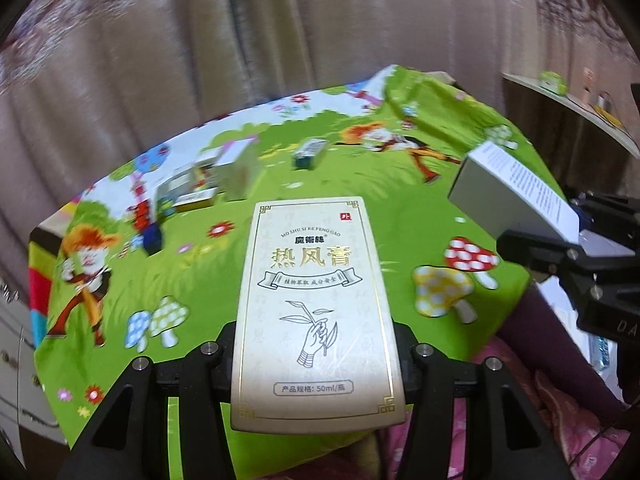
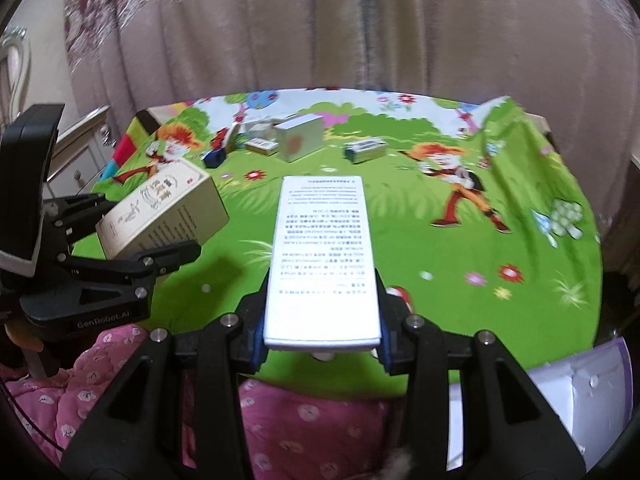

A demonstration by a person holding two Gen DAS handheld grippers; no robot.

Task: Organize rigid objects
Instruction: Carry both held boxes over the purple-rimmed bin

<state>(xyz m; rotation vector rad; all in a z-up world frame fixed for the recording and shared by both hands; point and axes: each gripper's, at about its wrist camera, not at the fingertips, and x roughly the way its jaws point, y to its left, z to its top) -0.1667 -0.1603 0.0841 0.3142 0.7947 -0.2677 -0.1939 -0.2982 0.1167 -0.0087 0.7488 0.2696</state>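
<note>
In hand: my left gripper (image 1: 316, 360) fingers clamp the cream box (image 1: 316, 312); right gripper (image 2: 320, 336) fingers clamp the white box (image 2: 322, 256). Outstanding: placing both; small green box (image 2: 366, 149) apart from the box cluster (image 2: 280, 140) on the table (image 2: 500, 320).

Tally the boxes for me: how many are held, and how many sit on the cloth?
Held: 2 (cream box, white box)
Alone on the cloth: 1 (teal box)
Back cluster: at least 4, too blurred for an exact count
Total: at least 7
</note>
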